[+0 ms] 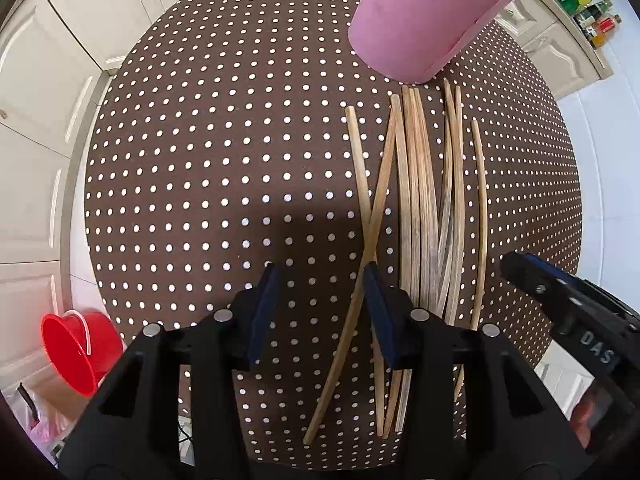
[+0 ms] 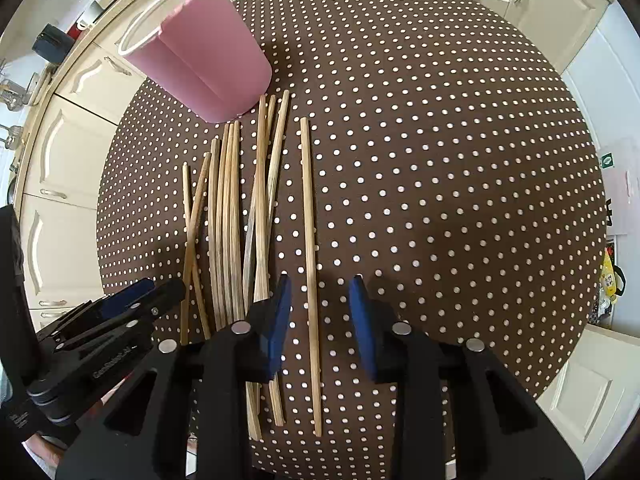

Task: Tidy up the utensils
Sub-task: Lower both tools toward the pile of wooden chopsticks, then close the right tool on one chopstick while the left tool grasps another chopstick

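Note:
Several bamboo chopsticks (image 1: 420,200) lie side by side on a round brown polka-dot table (image 1: 224,168), below a tall pink holder cup (image 1: 420,20). My left gripper (image 1: 322,276) is open above the near ends of two crossed chopsticks (image 1: 370,216) at the left of the row. In the right wrist view the chopsticks (image 2: 232,216) and the pink cup (image 2: 204,60) show again. My right gripper (image 2: 320,284) is open, with a single chopstick (image 2: 309,240) at the right of the row between its fingers. Each gripper shows in the other's view, the right one (image 1: 560,292) and the left one (image 2: 132,304).
White kitchen cabinets (image 1: 44,92) ring the table (image 2: 440,160). A red bucket (image 1: 76,352) stands on the floor at the lower left. Bottles (image 1: 592,12) stand on a counter at the far right.

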A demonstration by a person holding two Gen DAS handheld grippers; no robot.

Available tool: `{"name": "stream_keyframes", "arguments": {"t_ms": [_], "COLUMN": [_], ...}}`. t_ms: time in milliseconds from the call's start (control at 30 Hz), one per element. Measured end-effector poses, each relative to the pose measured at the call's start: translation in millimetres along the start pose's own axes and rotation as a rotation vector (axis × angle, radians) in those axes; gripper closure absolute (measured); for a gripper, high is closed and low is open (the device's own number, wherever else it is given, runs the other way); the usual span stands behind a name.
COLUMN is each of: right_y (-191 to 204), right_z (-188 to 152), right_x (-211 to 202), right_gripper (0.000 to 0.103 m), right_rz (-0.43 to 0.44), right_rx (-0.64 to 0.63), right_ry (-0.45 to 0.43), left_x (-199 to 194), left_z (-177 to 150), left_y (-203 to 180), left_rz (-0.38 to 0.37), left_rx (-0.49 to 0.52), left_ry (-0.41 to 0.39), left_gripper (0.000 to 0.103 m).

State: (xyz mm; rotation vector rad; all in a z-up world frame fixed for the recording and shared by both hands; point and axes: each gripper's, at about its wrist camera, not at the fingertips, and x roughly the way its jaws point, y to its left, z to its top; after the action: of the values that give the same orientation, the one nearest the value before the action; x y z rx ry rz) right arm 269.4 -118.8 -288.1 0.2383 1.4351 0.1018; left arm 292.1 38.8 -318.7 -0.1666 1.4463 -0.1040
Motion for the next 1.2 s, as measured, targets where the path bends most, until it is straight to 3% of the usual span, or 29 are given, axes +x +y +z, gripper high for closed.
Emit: {"name": "stream_keyframes", "arguments": {"t_ms": [67, 300, 533, 700, 800, 900, 1200], "right_y": [2.0, 20.3, 21.9, 25.7, 17.7, 15.7, 16.9], "right_z": [3.7, 12.6, 15.7, 14.5, 20.3, 17.6, 20.5], "right_x": [7.1, 43.3, 57.9, 53.5, 45.6, 39.6, 38.0], "right_gripper": [0.078, 0.078, 0.078, 0.078, 0.078, 0.077, 0.076], "right_rz": [-0.001, -0.074, -0.087, -0.083, -0.084, -0.091, -0.082], "right_rx": [-0.001, -0.033, -0.053, -0.044, -0.041, -0.047, -0.020], "right_ry": [0.007, 0.020, 0.021, 0.024, 0.029, 0.026, 0.009], "left_x": [-0.7, 5.2, -6.1, 3.8, 10.7, 21.8, 18.8], "left_z": [0.0, 7.6, 5.8, 6.9, 6.6, 8.3, 35.0], "left_y": [-2.1, 1.8, 1.5, -21.8, -28.8, -33.9, -25.8], "left_rz": [-0.015, 0.059, -0.012, 0.022, -0.002, 0.078, 0.121], "left_rx": [0.012, 0.022, 0.072, 0.124, 0.140, 0.153, 0.077], "left_ry": [-0.007, 0.028, 0.028, 0.058, 0.084, 0.101, 0.034], "left_gripper": [0.069, 0.070, 0.069, 0.064, 0.061, 0.060, 0.065]}}
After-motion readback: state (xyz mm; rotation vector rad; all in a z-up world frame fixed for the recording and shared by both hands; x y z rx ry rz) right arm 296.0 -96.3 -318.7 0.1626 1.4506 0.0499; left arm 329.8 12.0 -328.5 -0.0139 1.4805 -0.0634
